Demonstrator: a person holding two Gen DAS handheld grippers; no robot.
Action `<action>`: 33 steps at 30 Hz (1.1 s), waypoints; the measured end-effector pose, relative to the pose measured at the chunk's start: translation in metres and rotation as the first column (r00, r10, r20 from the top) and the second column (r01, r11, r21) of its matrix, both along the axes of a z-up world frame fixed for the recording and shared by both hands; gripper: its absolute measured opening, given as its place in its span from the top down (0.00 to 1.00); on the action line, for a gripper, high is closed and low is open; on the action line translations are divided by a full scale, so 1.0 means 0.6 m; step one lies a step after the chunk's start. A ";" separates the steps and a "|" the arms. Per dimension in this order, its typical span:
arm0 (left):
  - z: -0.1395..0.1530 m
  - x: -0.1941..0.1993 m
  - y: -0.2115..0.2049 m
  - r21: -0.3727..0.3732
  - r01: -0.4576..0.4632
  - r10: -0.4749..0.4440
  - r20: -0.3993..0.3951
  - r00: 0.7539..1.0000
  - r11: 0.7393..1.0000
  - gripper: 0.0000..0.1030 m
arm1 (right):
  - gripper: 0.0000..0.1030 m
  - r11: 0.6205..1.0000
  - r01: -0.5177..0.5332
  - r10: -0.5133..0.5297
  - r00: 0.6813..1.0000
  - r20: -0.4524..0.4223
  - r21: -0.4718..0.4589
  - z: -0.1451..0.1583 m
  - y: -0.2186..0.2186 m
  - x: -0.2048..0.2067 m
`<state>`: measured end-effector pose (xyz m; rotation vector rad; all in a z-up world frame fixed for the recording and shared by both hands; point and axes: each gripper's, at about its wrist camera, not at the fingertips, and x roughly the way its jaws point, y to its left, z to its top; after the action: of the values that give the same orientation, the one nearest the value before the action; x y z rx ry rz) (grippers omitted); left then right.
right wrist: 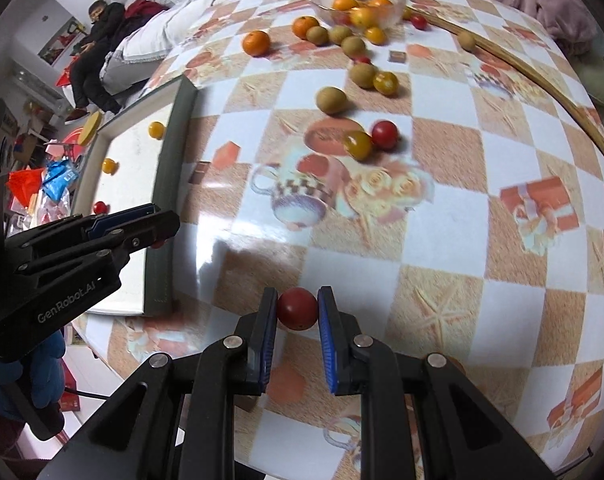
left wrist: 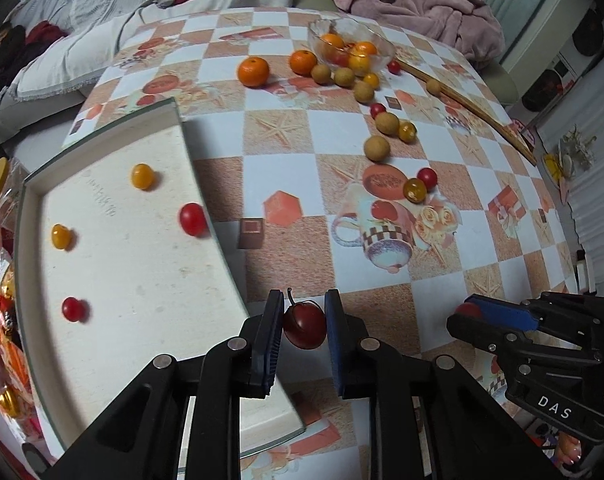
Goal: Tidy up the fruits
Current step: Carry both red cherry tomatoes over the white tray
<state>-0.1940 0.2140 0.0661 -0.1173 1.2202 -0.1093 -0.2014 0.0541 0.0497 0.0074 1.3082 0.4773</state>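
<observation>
My left gripper [left wrist: 304, 320] is shut on a dark red cherry tomato with a stem [left wrist: 304, 325], held just right of the white tray [left wrist: 142, 280]. The tray holds two yellow and two red small tomatoes, among them one red [left wrist: 192, 219]. My right gripper [right wrist: 297, 308] is shut on a red cherry tomato [right wrist: 297, 309] above the tablecloth, to the right of the tray [right wrist: 170, 184]. Each gripper shows in the other's view, the right one in the left wrist view [left wrist: 468, 312] and the left one in the right wrist view [right wrist: 158, 220].
A glass bowl [left wrist: 378, 46] with oranges and tomatoes stands at the far side. Oranges [left wrist: 253, 72], brown longans [left wrist: 377, 147] and small tomatoes [left wrist: 427, 178] lie scattered on the checked tablecloth. A long wooden stick [left wrist: 474, 108] lies at the right. Snack packets sit left of the tray.
</observation>
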 end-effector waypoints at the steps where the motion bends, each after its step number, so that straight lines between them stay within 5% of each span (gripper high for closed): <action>1: 0.002 -0.003 0.008 0.002 -0.010 0.010 0.003 1.000 1.000 0.78 | 0.78 1.000 -0.009 0.009 1.000 0.003 0.002 0.002 0.006 0.001; 12: 0.008 -0.043 0.094 0.031 -0.147 0.147 0.009 0.989 0.989 0.78 | 0.78 0.990 -0.140 0.140 0.990 0.025 0.020 0.020 0.101 0.009; 24: -0.021 -0.097 0.208 0.103 -0.322 0.325 -0.016 0.946 0.941 0.78 | 0.78 0.954 -0.297 0.295 0.955 0.038 0.046 0.020 0.236 0.007; 33: -0.052 -0.109 0.223 0.158 -0.333 0.343 -0.040 0.938 0.930 0.78 | 0.78 0.939 -0.342 0.342 0.940 0.002 0.032 -0.017 0.303 0.017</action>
<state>-0.2594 0.3476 0.0346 -0.2008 1.2535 0.2898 -0.1910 0.2357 0.0397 -0.1959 1.3102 0.7955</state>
